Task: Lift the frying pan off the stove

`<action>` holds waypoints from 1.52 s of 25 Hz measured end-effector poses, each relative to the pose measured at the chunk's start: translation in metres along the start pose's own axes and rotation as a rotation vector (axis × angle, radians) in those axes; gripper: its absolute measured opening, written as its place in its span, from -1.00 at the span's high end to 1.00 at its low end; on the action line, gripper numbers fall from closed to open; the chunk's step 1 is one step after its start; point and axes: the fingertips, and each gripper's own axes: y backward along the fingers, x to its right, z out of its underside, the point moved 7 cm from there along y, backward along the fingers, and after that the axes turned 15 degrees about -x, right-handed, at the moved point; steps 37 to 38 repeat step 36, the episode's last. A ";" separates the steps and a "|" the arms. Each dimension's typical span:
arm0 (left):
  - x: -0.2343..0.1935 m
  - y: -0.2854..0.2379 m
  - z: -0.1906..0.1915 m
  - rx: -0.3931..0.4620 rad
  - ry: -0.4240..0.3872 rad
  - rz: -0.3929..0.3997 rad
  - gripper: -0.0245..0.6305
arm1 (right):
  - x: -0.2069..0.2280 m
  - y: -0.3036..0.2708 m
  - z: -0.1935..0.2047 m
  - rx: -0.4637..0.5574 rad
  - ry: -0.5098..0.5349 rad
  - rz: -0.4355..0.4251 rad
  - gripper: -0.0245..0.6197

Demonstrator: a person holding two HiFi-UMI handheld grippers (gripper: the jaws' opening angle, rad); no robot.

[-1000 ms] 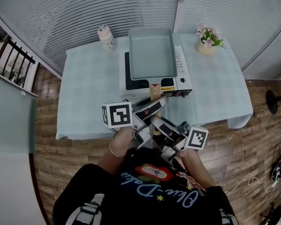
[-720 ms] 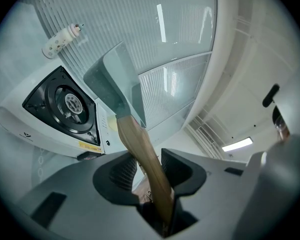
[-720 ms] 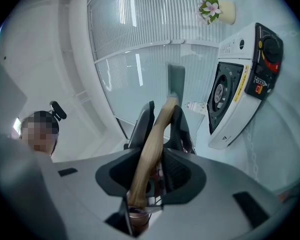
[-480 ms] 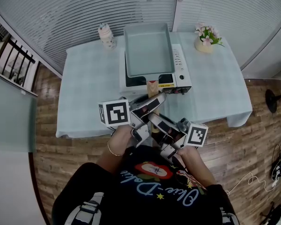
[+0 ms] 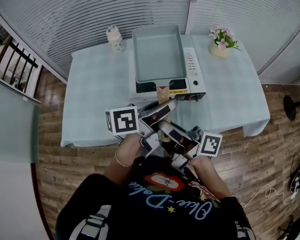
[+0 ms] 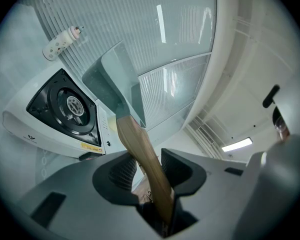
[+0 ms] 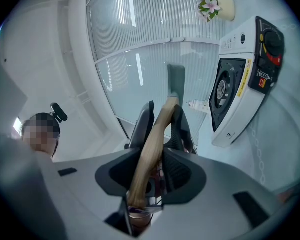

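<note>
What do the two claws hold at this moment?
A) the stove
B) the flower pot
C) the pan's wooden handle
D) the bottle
C: the handle sits clamped in the left claw and in the right claw, as each gripper view shows.

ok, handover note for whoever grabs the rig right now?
Left gripper: shut on the pan's wooden handle.
Right gripper: shut on the same handle, behind the left one, nearer its end.
Frying pan: in the air, clear of the burner, above the stove on the table.
Done: the lift.
Left: probably only to hold it steady and carry it clear.
</note>
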 end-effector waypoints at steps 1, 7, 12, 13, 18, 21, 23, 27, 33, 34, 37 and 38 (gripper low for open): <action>0.000 0.000 0.000 -0.001 0.000 -0.001 0.49 | 0.000 0.000 0.000 -0.002 0.004 0.004 0.50; -0.001 0.005 0.001 -0.008 -0.003 -0.005 0.49 | 0.000 -0.006 0.003 0.002 0.013 0.008 0.50; -0.001 0.008 0.001 -0.009 -0.006 -0.007 0.49 | 0.001 -0.007 0.006 0.008 0.000 0.004 0.51; 0.000 0.009 0.001 -0.010 -0.007 -0.007 0.49 | 0.001 -0.008 0.006 0.008 0.005 0.006 0.51; 0.001 0.009 0.002 -0.014 -0.007 -0.010 0.49 | -0.002 -0.009 0.007 0.011 0.014 -0.003 0.51; -0.001 0.009 0.002 -0.015 -0.002 -0.012 0.49 | -0.001 -0.009 0.007 0.008 0.016 0.008 0.50; -0.001 0.010 0.003 -0.014 0.000 -0.012 0.49 | -0.001 -0.010 0.008 0.008 0.013 0.011 0.50; -0.001 0.011 0.003 -0.013 0.001 -0.011 0.49 | -0.001 -0.011 0.008 0.007 0.018 0.015 0.50; -0.002 0.010 0.002 -0.013 0.004 -0.014 0.49 | 0.000 -0.010 0.006 0.006 0.017 0.017 0.50; -0.002 0.010 0.002 -0.013 0.005 -0.014 0.49 | 0.000 -0.010 0.006 0.007 0.013 0.014 0.50; -0.003 0.009 0.002 -0.014 0.007 -0.014 0.49 | 0.001 -0.009 0.007 0.010 0.005 0.009 0.50; -0.003 0.009 0.002 -0.014 0.007 -0.014 0.49 | 0.001 -0.009 0.007 0.010 0.005 0.009 0.50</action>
